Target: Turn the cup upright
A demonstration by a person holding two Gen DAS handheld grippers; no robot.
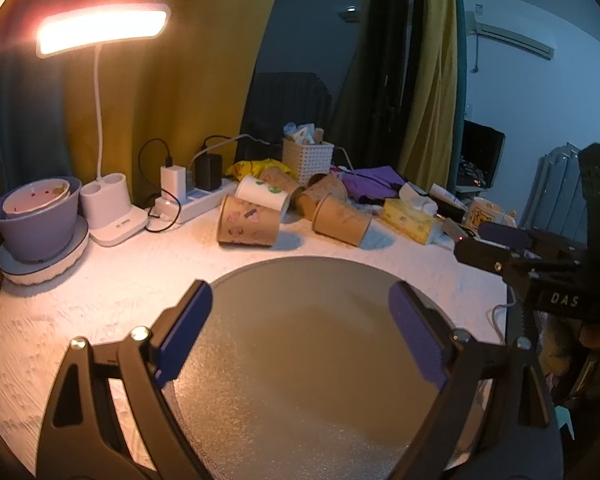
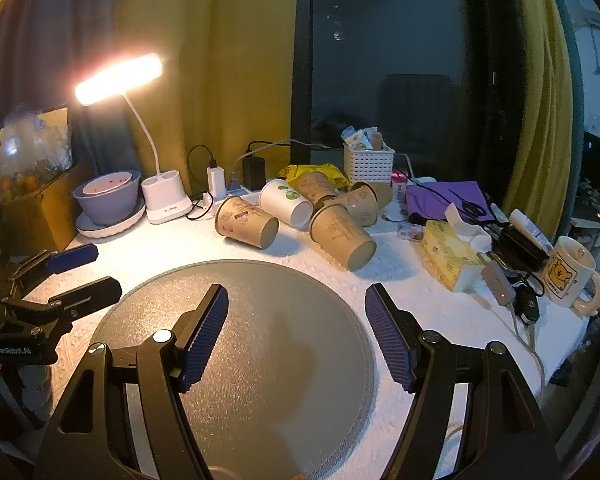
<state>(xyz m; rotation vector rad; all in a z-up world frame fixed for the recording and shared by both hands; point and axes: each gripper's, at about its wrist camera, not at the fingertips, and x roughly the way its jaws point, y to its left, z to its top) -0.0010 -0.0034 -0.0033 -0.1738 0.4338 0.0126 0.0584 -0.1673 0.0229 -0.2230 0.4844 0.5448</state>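
Note:
Several paper cups lie on their sides in a pile at the back of the white table. A brown cup (image 1: 247, 222) (image 2: 246, 222) lies at the left front, a white cup with green dots (image 1: 263, 195) (image 2: 286, 203) behind it, and another brown cup (image 1: 341, 220) (image 2: 342, 238) at the right front. My left gripper (image 1: 300, 330) is open and empty above the round grey mat (image 1: 300, 360); it shows at the left of the right wrist view (image 2: 88, 270). My right gripper (image 2: 296, 334) is open and empty over the mat (image 2: 260, 360); it shows at the right of the left wrist view (image 1: 488, 242).
A lit desk lamp (image 2: 166, 200), a purple bowl (image 2: 108, 198) on a plate, a power strip with chargers (image 2: 230, 184), a white basket (image 2: 368, 164), a tissue box (image 2: 452, 254) and a mug (image 2: 570, 276) ring the back and right of the table.

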